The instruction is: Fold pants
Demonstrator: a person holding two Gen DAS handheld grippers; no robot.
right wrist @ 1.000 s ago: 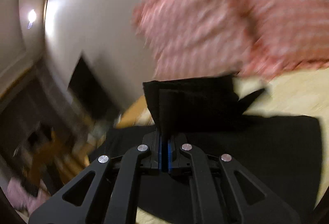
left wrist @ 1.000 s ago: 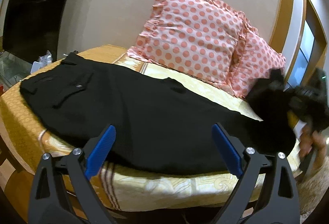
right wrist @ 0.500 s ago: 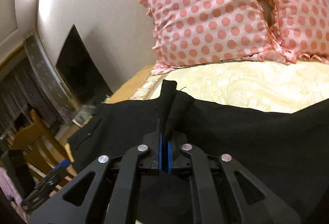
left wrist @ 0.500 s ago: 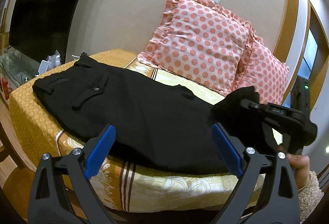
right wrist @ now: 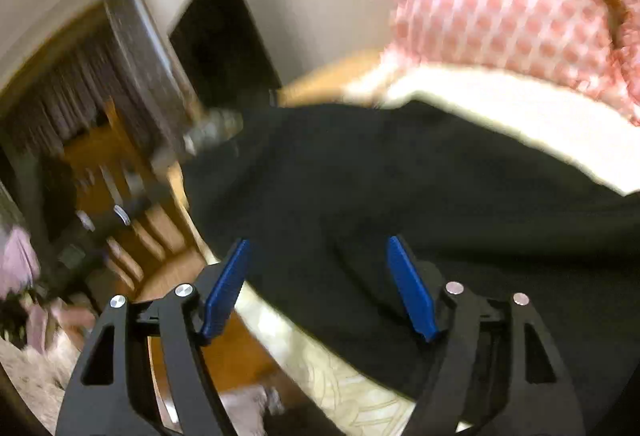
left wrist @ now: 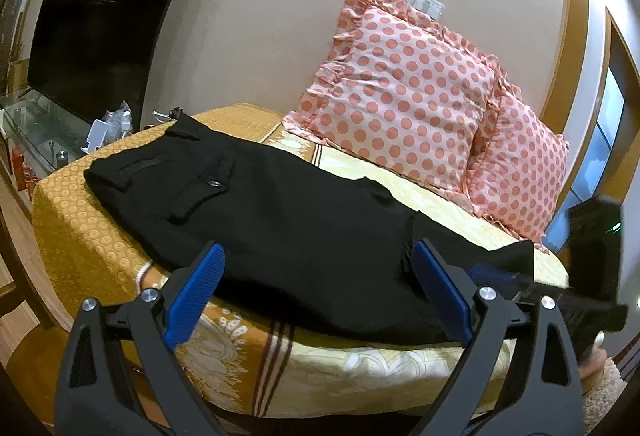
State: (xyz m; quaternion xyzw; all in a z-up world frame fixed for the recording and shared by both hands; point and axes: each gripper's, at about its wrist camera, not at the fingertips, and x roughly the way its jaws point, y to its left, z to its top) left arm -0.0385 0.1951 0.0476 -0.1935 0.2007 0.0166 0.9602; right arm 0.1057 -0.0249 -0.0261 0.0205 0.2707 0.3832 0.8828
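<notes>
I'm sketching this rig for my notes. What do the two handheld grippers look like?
Both match: the left gripper and right gripper have matte black angular arms with triangular cutouts, silver round pivot pins, and ribbed blue pads lining the inner fingers. No cables or markings show.

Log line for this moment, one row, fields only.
phase: regrasp | left gripper: open, empty, near bed edge | right gripper: open, empty, over pants | pants: flat on bed, unfolded | right view: blurred
</notes>
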